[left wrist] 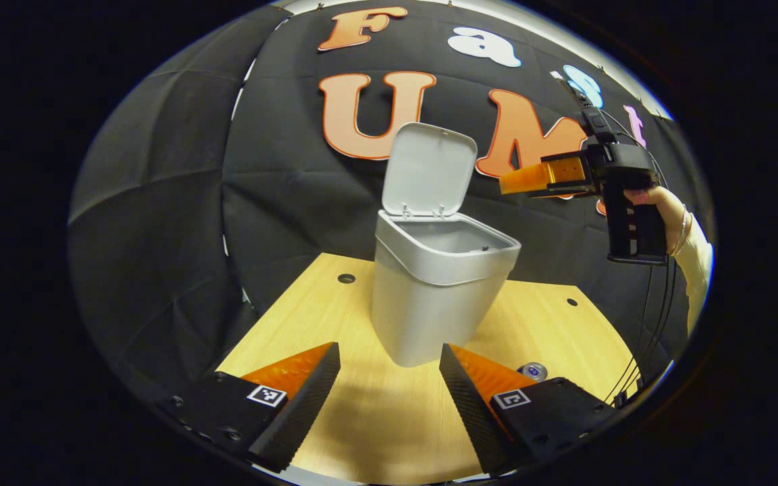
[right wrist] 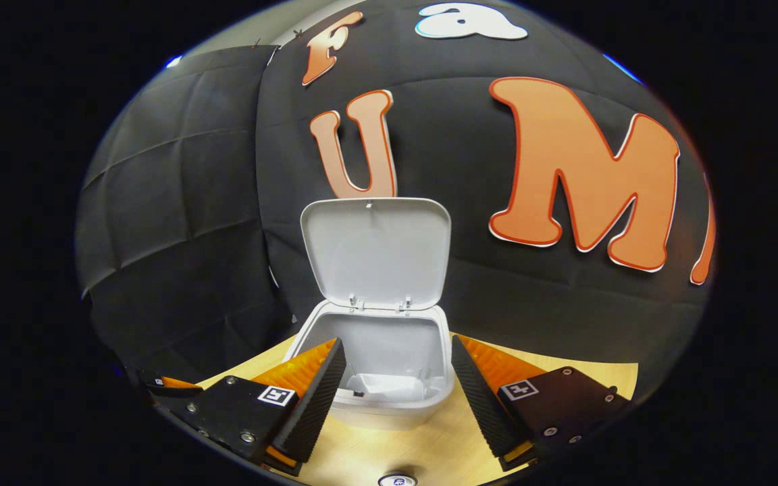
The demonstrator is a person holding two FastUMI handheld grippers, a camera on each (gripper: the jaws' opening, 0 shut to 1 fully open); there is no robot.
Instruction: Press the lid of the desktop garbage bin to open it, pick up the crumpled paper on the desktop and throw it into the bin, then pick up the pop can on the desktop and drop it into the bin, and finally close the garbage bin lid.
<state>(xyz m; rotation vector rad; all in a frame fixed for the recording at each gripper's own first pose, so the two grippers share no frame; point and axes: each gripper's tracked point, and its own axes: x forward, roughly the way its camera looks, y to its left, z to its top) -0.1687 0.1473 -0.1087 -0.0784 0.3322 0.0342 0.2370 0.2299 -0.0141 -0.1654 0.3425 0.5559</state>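
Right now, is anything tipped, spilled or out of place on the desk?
Nothing stands out. The bin stands upright with its lid raised, crumpled paper lies inside, and the pop can waits upright on the desk.

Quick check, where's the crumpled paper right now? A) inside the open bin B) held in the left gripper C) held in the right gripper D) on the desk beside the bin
A: in the right gripper view the crumpled paper lies at the bottom of the bin, whose lid stands open, and the right gripper above it is open and holds nothing.
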